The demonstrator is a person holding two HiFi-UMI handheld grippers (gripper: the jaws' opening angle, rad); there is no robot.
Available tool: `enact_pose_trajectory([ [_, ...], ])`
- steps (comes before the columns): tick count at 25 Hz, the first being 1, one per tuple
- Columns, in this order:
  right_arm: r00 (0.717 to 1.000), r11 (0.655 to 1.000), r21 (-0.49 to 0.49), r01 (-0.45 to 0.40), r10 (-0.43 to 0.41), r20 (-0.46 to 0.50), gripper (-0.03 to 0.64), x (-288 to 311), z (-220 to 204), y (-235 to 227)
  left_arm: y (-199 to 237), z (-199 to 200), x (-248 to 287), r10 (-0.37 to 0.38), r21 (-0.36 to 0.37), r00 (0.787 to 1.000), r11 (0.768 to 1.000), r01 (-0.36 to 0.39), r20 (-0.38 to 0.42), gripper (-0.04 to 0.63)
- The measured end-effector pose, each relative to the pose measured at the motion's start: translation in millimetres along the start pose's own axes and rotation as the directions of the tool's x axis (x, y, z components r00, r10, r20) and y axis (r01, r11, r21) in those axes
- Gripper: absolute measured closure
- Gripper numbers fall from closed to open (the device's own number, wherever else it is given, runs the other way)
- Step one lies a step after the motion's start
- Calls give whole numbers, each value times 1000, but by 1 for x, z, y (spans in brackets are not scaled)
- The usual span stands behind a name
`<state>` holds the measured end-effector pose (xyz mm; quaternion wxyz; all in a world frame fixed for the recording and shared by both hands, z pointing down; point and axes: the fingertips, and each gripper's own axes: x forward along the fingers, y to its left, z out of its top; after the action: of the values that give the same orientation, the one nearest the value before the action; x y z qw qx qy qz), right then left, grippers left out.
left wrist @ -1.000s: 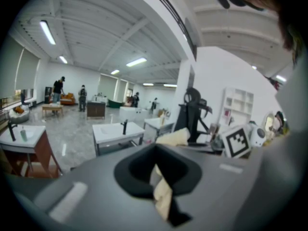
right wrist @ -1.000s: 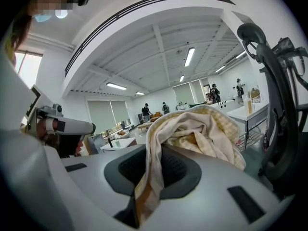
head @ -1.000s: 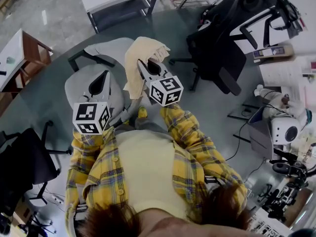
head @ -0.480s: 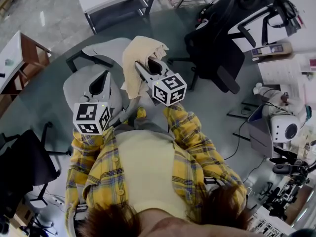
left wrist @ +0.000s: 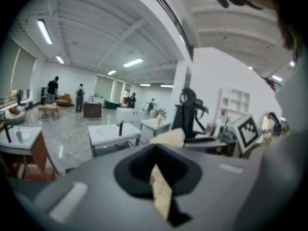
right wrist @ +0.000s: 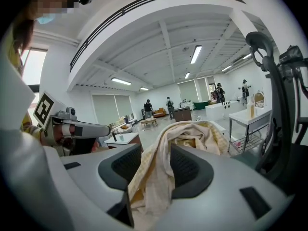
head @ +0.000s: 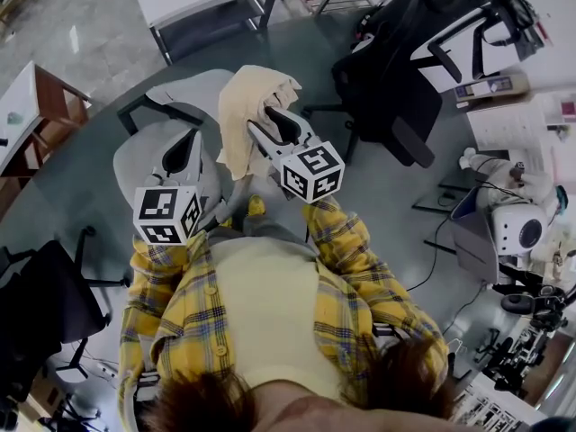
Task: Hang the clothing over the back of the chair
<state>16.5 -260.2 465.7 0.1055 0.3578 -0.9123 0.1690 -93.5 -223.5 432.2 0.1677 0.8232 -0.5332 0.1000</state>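
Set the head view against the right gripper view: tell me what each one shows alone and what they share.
Head view only: the grey chair, the person's yellow plaid shirt and a white machine on the floor. Right gripper view only: the ceiling lights, people far down the hall, and the cream clothing lying between the opening jaws of the right hand-held gripper. Both: that clothing, the right hand-held gripper, and the left hand-held gripper with its marker cube.

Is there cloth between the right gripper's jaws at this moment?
Yes: in the right gripper view the cream cloth hangs between the two jaws of the right gripper, which are opening.
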Motion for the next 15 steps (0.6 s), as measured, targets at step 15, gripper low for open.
enact_pose_trajectory([
  [15, 995, 995, 43, 87, -89, 52, 504, -46, -3, -15, -5, -4, -2, -2, -33, 1000, 999, 2, 14, 589],
])
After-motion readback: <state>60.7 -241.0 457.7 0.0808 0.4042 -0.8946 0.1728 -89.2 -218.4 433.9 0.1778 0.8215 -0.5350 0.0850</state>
